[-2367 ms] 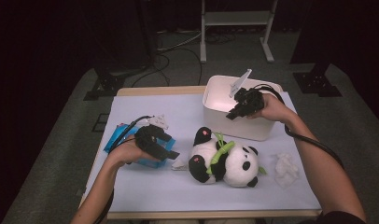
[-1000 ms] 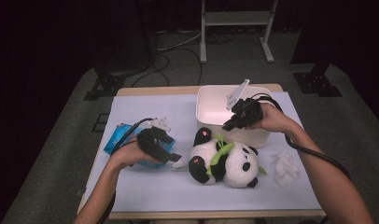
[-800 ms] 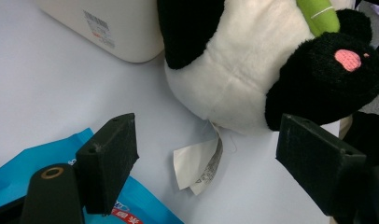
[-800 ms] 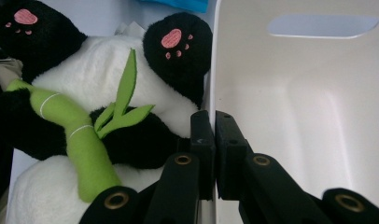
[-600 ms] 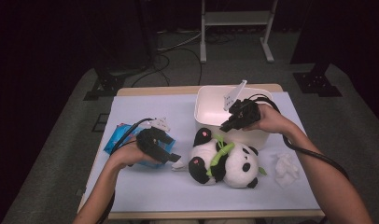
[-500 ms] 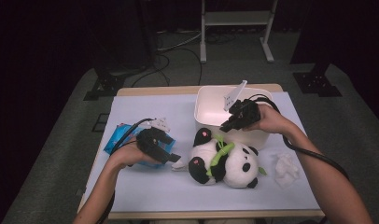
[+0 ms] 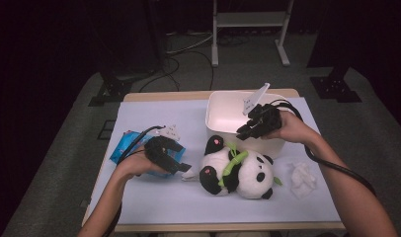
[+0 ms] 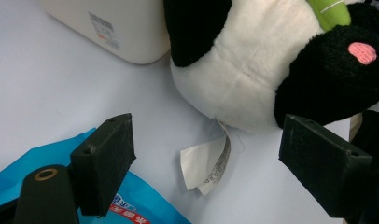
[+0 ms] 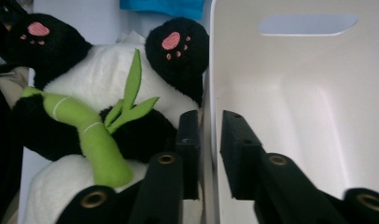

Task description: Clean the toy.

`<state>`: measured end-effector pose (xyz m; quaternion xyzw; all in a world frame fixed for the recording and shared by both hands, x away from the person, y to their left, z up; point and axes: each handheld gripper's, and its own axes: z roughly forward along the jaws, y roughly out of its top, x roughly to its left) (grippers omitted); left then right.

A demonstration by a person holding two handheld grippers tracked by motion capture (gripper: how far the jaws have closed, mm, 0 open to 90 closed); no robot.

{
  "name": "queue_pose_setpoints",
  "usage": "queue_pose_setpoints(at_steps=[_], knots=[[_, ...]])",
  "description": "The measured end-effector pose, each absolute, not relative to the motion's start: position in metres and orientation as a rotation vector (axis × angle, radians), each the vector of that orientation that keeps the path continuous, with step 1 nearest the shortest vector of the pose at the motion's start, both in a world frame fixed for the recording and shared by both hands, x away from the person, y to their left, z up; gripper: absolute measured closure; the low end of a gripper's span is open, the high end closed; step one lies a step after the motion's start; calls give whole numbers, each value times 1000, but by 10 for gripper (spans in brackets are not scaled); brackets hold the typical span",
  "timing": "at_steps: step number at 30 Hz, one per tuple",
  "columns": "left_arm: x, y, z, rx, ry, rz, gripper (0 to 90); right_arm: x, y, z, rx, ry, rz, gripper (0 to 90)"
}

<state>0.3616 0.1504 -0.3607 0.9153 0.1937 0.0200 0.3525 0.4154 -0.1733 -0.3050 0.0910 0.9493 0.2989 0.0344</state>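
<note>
High view: right gripper (image 7: 248, 129) sits on the near rim of the white bin (image 7: 223, 111), which it has dragged back against the panda plush (image 7: 235, 170), probably so the toy has a short trip in. Left gripper (image 7: 175, 163) hangs over the blue packet (image 7: 124, 145), aimed at the panda, likely waiting its turn. A crumpled white tissue (image 7: 302, 177) lies apart at the right. The desk (image 7: 154, 111) has a pale lavender cover over a wood edge. Around it the room is dark: grey carpet, cables, a metal stand behind.

Left gripper view: fingers (image 8: 103, 163) spread wide, nothing between them. They frame the panda's sewn-in label (image 8: 208, 163), which lies flat on the desk, with the blue packet under the left finger.

Right gripper view: fingers (image 9: 190, 149) straddle the bin wall (image 9: 207, 70), one outside, one inside. They've just been opening: a gap shows on the inside finger, so the grip is off. Panda presses against the bin's outer wall, bamboo (image 9: 92, 135) on top.
</note>
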Motion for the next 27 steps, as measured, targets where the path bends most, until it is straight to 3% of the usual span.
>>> queue_pose_setpoints(at_steps=[6, 11, 27], knots=[[362, 150, -363, 2363, 511, 62, 145, 405, -183, -293, 279, 2895, 968, 654], [363, 151, -369, 2366, 537, 65, 113, 394, -187, -291, 259, 2897, 1007, 635], [360, 152, -376, 2356, 535, 82, 101, 373, -181, -312, 209, 2974, 953, 480]])
